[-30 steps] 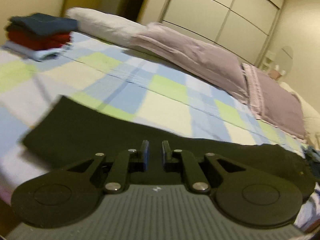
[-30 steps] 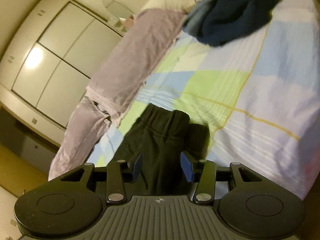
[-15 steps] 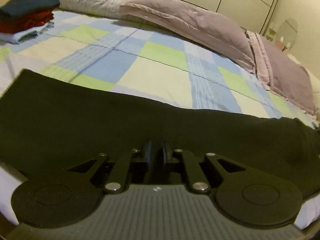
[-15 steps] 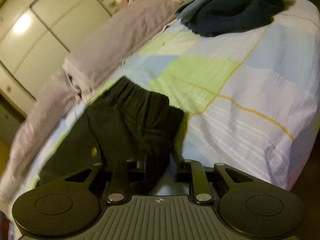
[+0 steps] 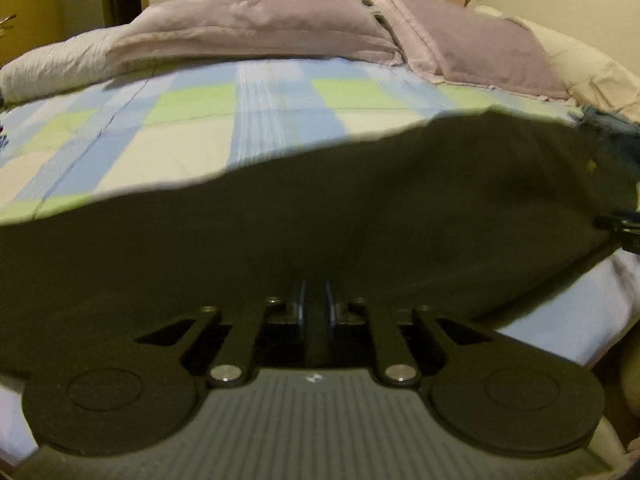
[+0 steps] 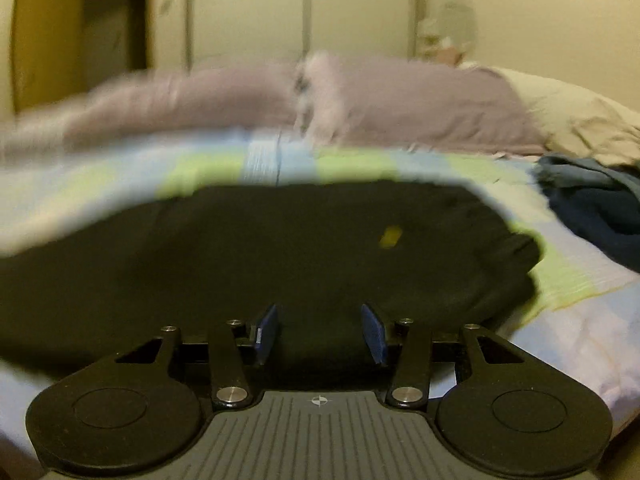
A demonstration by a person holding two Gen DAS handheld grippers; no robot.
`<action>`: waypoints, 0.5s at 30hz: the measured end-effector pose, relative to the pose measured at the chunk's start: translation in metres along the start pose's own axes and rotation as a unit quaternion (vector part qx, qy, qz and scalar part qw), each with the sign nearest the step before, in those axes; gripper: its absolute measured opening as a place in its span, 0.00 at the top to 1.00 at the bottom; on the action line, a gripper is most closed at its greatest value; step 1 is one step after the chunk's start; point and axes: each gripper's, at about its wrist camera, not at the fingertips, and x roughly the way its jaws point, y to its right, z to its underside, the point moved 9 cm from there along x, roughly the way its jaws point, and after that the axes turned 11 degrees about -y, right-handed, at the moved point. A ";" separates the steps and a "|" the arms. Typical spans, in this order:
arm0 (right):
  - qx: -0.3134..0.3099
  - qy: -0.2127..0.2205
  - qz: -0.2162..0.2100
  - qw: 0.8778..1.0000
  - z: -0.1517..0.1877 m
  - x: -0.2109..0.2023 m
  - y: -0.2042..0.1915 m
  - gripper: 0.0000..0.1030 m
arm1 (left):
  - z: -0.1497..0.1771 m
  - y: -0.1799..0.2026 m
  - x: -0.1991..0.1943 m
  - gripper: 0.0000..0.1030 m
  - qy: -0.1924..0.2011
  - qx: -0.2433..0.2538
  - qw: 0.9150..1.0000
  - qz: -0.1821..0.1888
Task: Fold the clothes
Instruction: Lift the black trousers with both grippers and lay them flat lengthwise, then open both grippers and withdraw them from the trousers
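I have the dark trousers (image 5: 360,216) spread lengthwise across the near side of the bed, on the checked bedspread (image 5: 192,128), with the waistband end toward my right, where a small yellow tag (image 6: 390,237) shows on the cloth. My left gripper (image 5: 314,312) is nearly pressed together with a ridge of the dark fabric pinched between its blue pads, though its jaws are just easing apart. My right gripper (image 6: 320,334) stands spread, jaws widening, the trouser cloth lying between the pads but not squeezed by them. I reckon I hold the near edge this way to drag the garment flat and square before the first fold, so the legs lie one on the other.

Against a second ago, both views have levelled out: the right one was rolled hard over with the wardrobe at the side, and now the lilac pillows (image 5: 480,40) run straight across the top. The trousers fill far more of each frame. The folded stack seen at far left has dropped out of the left view, while the loose blue garments (image 6: 592,208) lie at the right edge
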 end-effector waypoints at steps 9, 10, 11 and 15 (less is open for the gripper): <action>0.035 0.007 -0.024 0.999 -0.022 -0.027 -0.025 0.55 | 0.006 -0.058 -0.029 0.91 0.030 -0.055 0.997 -0.052; 0.042 0.020 -0.043 0.998 -0.024 -0.032 -0.038 0.55 | 0.009 -0.069 -0.030 0.91 0.032 -0.063 0.996 -0.061; 0.040 0.022 -0.060 0.997 -0.024 -0.031 -0.054 0.55 | 0.013 -0.081 -0.031 0.91 0.034 -0.069 0.994 -0.072; 0.002 -0.006 -0.032 0.999 -0.002 -0.019 -0.113 0.55 | 0.031 -0.144 -0.044 0.93 0.041 -0.096 0.985 -0.137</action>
